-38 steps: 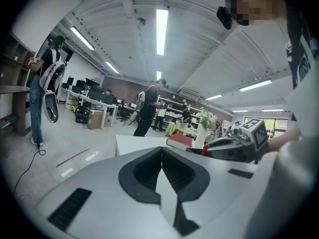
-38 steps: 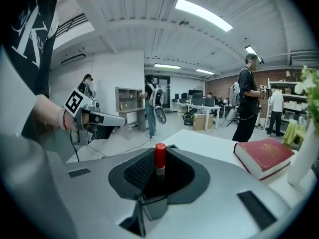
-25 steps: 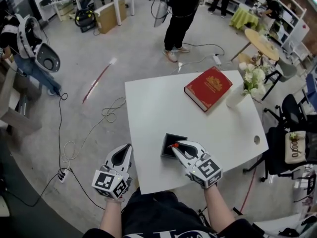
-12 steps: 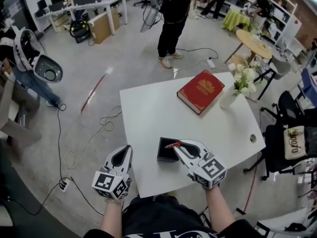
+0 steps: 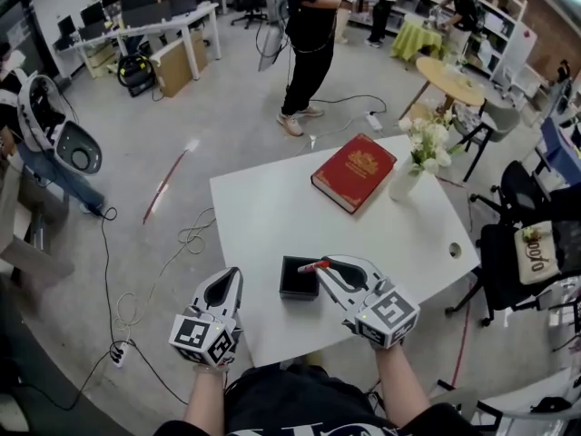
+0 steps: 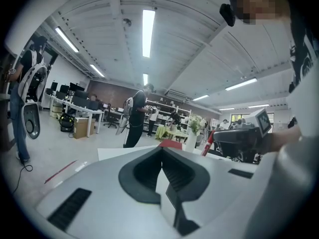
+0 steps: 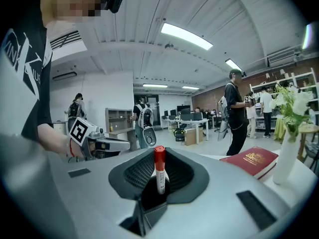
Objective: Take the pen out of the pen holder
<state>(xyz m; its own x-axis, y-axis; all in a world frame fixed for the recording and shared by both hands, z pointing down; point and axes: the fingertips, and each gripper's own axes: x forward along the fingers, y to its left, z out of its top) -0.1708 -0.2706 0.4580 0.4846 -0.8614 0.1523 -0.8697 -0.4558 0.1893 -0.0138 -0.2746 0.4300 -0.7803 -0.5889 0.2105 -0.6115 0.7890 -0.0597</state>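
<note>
My right gripper [image 5: 318, 265] is shut on a white pen with a red cap [image 5: 308, 266] and holds it just above the white table [image 5: 263, 207]. The black square pen holder [image 5: 296, 280] stands on the table below and to the left of the pen. In the right gripper view the pen [image 7: 159, 159] stands upright between the pads. My left gripper [image 5: 236, 272] hovers off the table's left front edge, jaws shut and empty. The left gripper view shows its jaws [image 6: 162, 156] closed, with the pen [image 6: 208, 142] off to the right.
A red book [image 5: 354, 173] lies at the table's far side, next to a white vase of flowers [image 5: 405, 181]. A cable hole [image 5: 454, 250] is near the right edge. A person [image 5: 304, 34] stands beyond the table. Chairs [image 5: 522, 234] are at the right, cables [image 5: 186, 236] on the floor at the left.
My right gripper has risen with the pen, and the pen's tip now hangs clear above the holder. The left gripper has lifted slightly. The head view has shifted.
</note>
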